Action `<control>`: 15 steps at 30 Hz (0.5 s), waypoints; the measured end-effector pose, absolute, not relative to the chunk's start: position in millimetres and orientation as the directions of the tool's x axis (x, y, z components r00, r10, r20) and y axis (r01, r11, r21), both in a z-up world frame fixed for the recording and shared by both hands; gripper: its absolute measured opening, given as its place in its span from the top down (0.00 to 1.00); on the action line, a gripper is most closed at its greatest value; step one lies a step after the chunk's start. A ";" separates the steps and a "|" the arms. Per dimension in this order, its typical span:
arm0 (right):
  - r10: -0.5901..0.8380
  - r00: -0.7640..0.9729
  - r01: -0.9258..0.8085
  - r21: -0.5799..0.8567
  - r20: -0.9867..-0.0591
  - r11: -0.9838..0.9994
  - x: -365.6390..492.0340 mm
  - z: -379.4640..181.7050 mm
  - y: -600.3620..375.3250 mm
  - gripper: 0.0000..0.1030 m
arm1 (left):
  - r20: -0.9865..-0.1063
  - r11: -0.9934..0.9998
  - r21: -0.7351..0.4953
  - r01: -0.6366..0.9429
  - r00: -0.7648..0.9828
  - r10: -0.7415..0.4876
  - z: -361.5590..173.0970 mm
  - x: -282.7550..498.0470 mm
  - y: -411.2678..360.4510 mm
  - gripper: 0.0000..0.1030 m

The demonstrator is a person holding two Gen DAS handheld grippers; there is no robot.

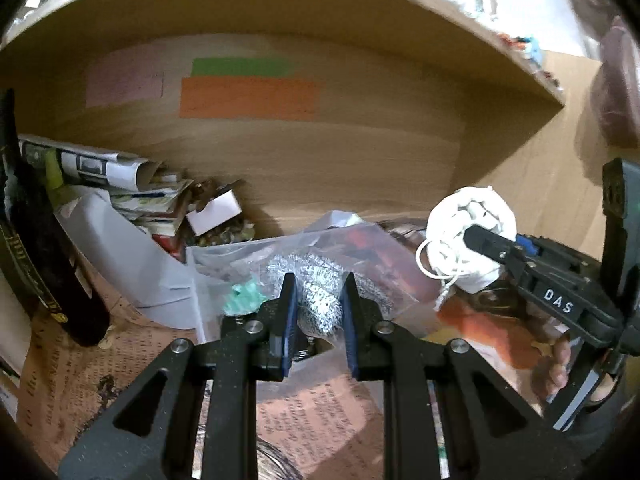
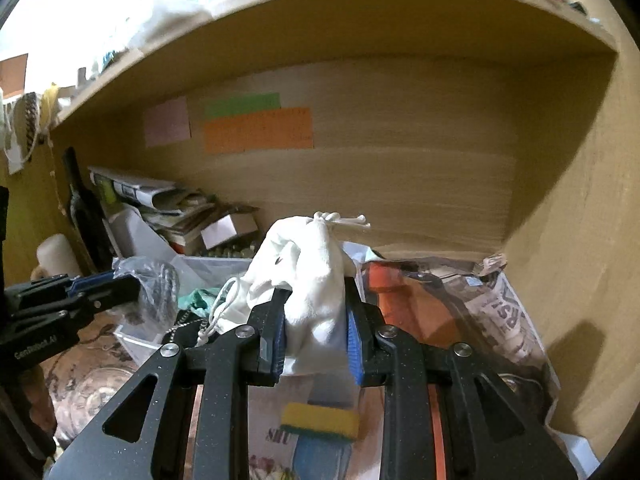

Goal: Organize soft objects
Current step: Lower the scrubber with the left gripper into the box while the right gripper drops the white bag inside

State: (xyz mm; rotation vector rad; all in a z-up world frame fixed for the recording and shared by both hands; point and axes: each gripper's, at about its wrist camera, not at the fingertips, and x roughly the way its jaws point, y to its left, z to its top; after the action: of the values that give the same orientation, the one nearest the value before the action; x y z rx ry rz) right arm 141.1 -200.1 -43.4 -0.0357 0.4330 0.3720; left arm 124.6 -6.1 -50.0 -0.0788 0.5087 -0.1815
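Note:
My left gripper (image 1: 318, 300) is shut on a silver steel-wool scrubber in a clear plastic bag (image 1: 320, 284), held above the newspaper-lined shelf floor. It also shows at the left of the right wrist view (image 2: 132, 286). My right gripper (image 2: 316, 320) is shut on a white drawstring cloth pouch (image 2: 308, 264), lifted above the shelf floor. The pouch also shows in the left wrist view (image 1: 468, 228), to the right of the scrubber. A yellow and green sponge (image 2: 320, 420) lies below the right gripper.
A wooden shelf compartment surrounds both grippers, with orange (image 1: 248, 98) and green sticky papers on its back wall. A pile of rolled papers and a small white box (image 1: 214, 212) fills the back left. A dark bottle (image 1: 44, 240) stands at far left. The side wall (image 2: 580, 220) is right.

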 end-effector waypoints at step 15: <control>0.322 0.727 -0.422 -0.024 -0.606 0.906 191.7 -92.3 -158.1 0.78 | -0.603 0.984 -0.110 0.140 0.777 -0.178 -99.4 174.9 -17.6 0.80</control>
State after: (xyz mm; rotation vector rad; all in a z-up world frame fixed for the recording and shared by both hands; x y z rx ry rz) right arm 191.7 -158.1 -92.3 -0.1645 0.6360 0.4121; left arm 174.9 -17.6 -99.4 -0.0599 0.6581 -0.1723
